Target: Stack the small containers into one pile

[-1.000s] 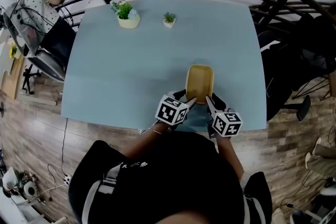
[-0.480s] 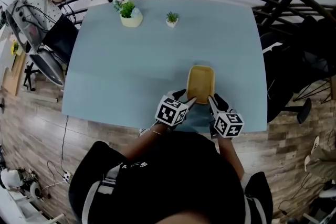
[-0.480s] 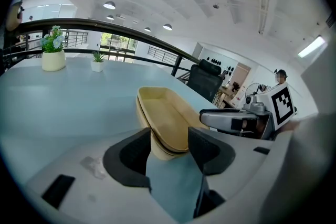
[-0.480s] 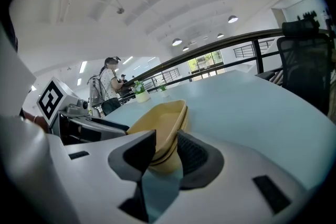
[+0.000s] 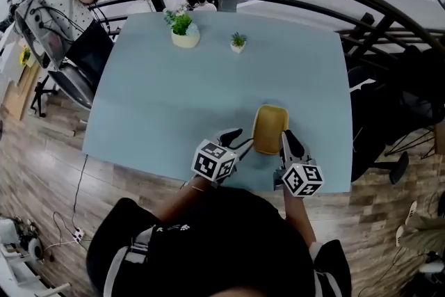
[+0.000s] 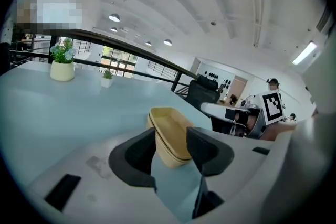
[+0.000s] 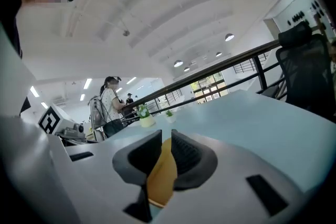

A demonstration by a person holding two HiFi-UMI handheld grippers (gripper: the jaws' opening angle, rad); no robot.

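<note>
My right hand-held gripper [image 7: 165, 157] pinches the nested yellow containers [image 5: 270, 127] by one wall, likely steadying the pile; my left hand-held gripper [image 6: 172, 147] hangs spread beside them.

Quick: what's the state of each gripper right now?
Left gripper: open, gripping nothing.
Right gripper: shut on the wall of the yellow rectangular container stack.

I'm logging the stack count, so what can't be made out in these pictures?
1. Pile of containers: the left gripper view shows two rims. Any more nested inside are hidden by the walls.
2. Same view: the left gripper covers the pile's lower sides with its own jaws.
3. Right gripper view: the right gripper covers all but a strip of wall.
4. Head view: that hold is too small to read.
</note>
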